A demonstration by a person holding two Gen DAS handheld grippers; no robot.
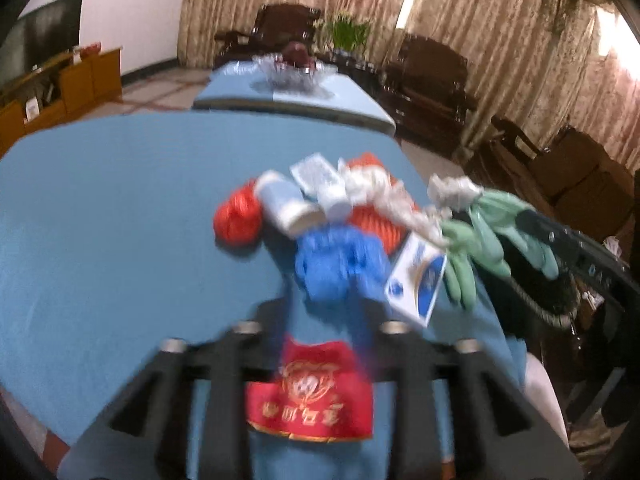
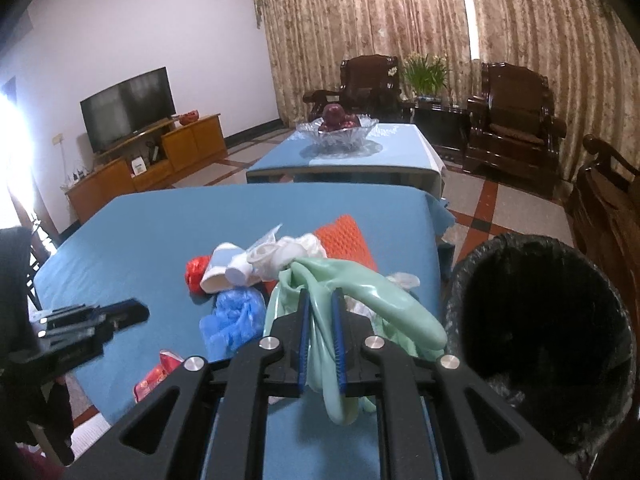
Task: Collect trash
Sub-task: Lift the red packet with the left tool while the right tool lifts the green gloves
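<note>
My right gripper [image 2: 320,320] is shut on a pale green rubber glove [image 2: 360,296], which hangs lifted beside the trash pile; the glove [image 1: 480,232] also shows in the left wrist view. My left gripper [image 1: 326,312] is open, held low over a red packet [image 1: 308,396] that lies on the blue table [image 1: 100,220] near its front edge, not gripped. The pile holds a red bag [image 1: 236,216], a paper cup [image 1: 288,204], a crumpled blue cover [image 1: 340,264], orange mesh [image 1: 376,224], white plastic [image 1: 384,192] and a blue-and-white card [image 1: 416,280].
A black-lined trash bin [image 2: 536,320] stands on the floor just right of the table, next to my right gripper. A second blue table [image 2: 340,160] with a glass fruit bowl [image 2: 344,128] lies beyond. Dark wooden chairs [image 2: 512,120] and a TV cabinet [image 2: 160,160] line the room.
</note>
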